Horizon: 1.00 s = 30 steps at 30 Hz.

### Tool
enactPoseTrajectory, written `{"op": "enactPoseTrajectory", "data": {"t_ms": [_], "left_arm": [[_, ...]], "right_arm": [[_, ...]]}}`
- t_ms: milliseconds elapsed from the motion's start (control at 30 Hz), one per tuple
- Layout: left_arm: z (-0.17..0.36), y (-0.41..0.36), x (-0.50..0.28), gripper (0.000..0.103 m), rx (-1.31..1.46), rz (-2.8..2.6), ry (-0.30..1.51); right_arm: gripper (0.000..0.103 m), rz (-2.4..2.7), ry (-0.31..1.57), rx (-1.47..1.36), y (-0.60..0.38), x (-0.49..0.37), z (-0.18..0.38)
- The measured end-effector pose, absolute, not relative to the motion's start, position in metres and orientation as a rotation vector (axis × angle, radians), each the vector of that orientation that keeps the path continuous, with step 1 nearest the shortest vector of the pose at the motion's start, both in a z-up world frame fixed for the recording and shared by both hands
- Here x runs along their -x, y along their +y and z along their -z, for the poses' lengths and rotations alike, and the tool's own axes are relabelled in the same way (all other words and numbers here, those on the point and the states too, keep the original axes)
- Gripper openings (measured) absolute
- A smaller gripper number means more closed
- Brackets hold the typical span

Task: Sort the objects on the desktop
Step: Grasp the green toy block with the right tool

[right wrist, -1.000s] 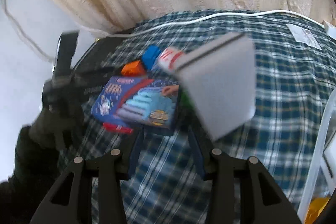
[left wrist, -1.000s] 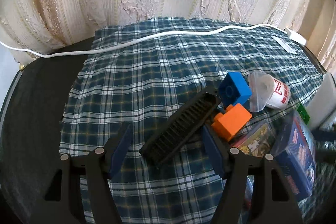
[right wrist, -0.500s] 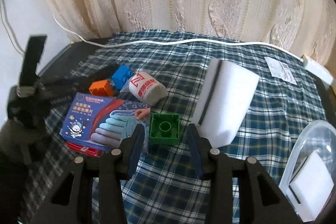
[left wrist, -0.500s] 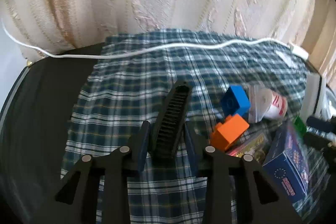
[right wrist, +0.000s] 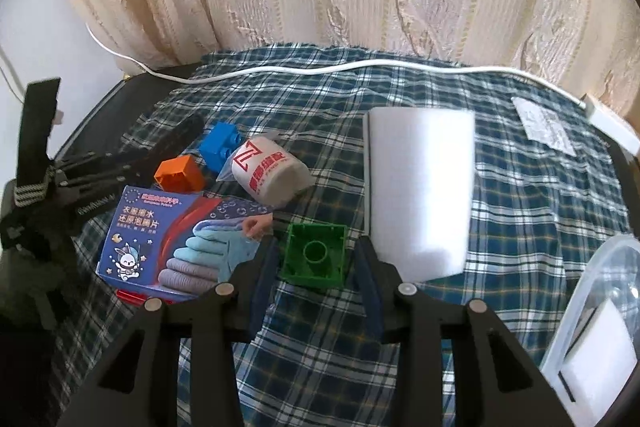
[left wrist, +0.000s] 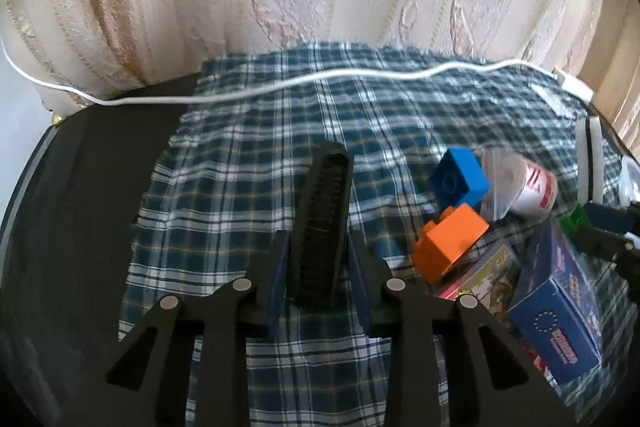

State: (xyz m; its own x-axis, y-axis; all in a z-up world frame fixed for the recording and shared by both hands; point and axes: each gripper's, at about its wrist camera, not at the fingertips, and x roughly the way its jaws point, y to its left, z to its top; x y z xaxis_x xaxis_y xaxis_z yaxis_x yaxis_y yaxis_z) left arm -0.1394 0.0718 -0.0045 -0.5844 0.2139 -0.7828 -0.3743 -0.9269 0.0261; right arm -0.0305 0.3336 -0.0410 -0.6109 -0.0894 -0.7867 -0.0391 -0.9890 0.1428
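Left wrist view: the left gripper (left wrist: 318,269) is closed on the near end of a black comb (left wrist: 322,215), which juts forward over the plaid cloth (left wrist: 248,163); held so near its end, it could pivot or slip. The right gripper (right wrist: 316,263) is open around a green block (right wrist: 315,254) on the bench, touching nothing I can tell; closing off-centre could skid it.
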Motion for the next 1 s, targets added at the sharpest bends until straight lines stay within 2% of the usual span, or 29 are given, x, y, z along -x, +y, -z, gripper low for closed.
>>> {"op": "enactPoseTrajectory", "data": {"t_ms": [167,200,233,500,733,1000], "left_arm": [[0.005,0.068,0.144,0.035,1.215,-2.515,0.227],[0.005,0.066,0.144,0.035,1.213,-2.515,0.213],[0.005,0.065,0.143,0.031,1.209,-2.514,0.204],[-0.010,0.057,0.136,0.029,1.136,-2.530,0.130],[-0.006,0.057,0.138,0.029,1.160,-2.512,0.139],[0.005,0.061,0.140,0.029,1.208,-2.487,0.156]], "right_arm": [[0.043,2.749,-0.296,-1.384,0.336,0.034,0.044],[0.043,2.748,-0.314,-1.384,0.337,0.033,0.045],[0.043,2.749,-0.321,-1.383,0.337,0.032,0.045],[0.043,2.773,-0.234,-1.434,0.333,0.018,0.052],[0.043,2.797,-0.198,-1.437,0.327,0.034,0.050],[0.043,2.799,-0.245,-1.406,0.328,0.037,0.052]]}}
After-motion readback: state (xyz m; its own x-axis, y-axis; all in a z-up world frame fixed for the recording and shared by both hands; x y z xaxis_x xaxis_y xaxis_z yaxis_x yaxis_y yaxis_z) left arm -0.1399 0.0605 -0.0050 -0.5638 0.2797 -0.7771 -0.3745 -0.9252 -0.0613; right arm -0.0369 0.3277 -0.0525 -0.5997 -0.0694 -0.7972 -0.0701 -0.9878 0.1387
